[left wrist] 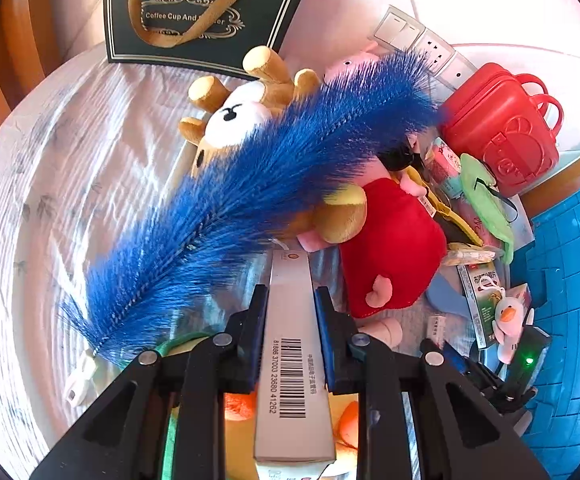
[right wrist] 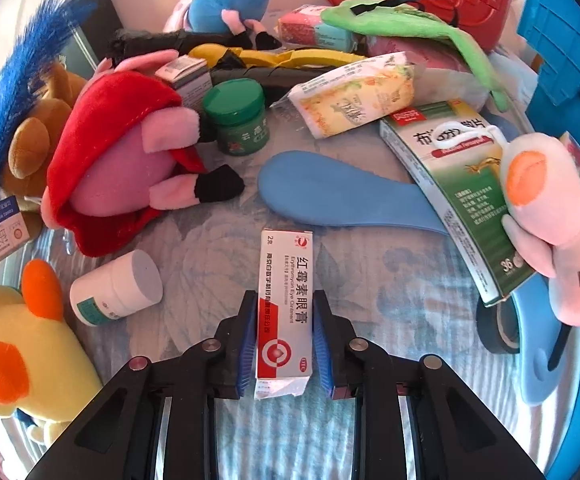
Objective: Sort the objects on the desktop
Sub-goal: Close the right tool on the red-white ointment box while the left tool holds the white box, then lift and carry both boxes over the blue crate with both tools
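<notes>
My left gripper (left wrist: 292, 291) is shut on a long white box (left wrist: 290, 360) with a barcode and holds it above the cluttered table. A blue feather duster (left wrist: 249, 184) lies just beyond it, across a brown bear plush (left wrist: 237, 116). In the right wrist view my right gripper (right wrist: 285, 296) is shut on a red-and-white eye ointment box (right wrist: 285, 256), its blue pads pressing on both long sides. That box lies flat on the pale blue cloth (right wrist: 209, 248) and points away from me.
Around the ointment box are a white bottle (right wrist: 117, 288), a red-dressed pig plush (right wrist: 109, 160), a green jar (right wrist: 235, 116), a blue paddle (right wrist: 330, 188), a green medicine box (right wrist: 462, 200) and a pink duck plush (right wrist: 550, 216). A red case (left wrist: 502, 120) and a blue crate (left wrist: 570, 280) stand at the right.
</notes>
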`<state>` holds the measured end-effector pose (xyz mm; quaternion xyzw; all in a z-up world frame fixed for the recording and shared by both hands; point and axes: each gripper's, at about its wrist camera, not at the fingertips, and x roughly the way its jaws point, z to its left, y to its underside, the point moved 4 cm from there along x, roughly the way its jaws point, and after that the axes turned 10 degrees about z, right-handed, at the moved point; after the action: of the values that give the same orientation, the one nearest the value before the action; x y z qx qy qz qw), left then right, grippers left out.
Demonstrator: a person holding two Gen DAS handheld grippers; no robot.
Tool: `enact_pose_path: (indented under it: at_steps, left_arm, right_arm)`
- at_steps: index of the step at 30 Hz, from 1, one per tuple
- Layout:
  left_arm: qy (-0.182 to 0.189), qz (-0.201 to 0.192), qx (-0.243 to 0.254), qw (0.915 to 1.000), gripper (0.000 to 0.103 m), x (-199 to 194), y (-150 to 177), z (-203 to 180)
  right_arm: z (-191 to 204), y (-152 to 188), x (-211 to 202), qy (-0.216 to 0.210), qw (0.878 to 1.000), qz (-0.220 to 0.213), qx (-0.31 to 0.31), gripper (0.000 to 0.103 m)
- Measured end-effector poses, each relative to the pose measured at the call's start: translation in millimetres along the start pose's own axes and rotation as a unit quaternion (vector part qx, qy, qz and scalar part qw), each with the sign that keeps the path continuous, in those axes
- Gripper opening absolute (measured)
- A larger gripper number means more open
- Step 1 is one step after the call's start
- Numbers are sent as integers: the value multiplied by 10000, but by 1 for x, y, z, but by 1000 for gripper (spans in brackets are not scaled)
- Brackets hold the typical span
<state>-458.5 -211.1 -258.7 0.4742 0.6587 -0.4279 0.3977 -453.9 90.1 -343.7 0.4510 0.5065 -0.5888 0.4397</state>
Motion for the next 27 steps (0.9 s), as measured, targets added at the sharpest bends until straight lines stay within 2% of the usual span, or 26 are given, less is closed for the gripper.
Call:
enact_pose_path:
  at_steps: [5, 7, 11, 12, 13, 16, 27]
  left_arm:
    - [-40, -63, 56, 10000, 22, -5, 1, -2]
    - [-33, -77, 84, 9999, 22, -7, 2, -5]
    - [41, -116, 217, 9997, 22, -16, 5, -21]
    - [67, -136, 269, 9995, 22, -19, 6, -26]
    - [88, -163, 334, 9993, 22, -24, 7, -34]
    - [173, -216, 537, 9982, 22, -35, 11, -60]
    - [547, -477, 1420, 9872, 22, -88, 40, -183]
  right_arm:
    - [-7, -1, -22, -283, 9991, -318, 42, 26]
    - [6, -1, -32, -323, 9986, -421, 29, 26]
    - [5, 1, -62, -316, 9975, -631, 27, 26]
    - [10, 26, -68, -313, 9971, -689, 44, 26]
    - [7, 45, -84, -323, 9966, -758, 66, 26]
    - [8, 20, -100, -285, 9950, -941, 148, 26]
    - [-61, 42, -228, 147, 9838, -1684, 604, 26]
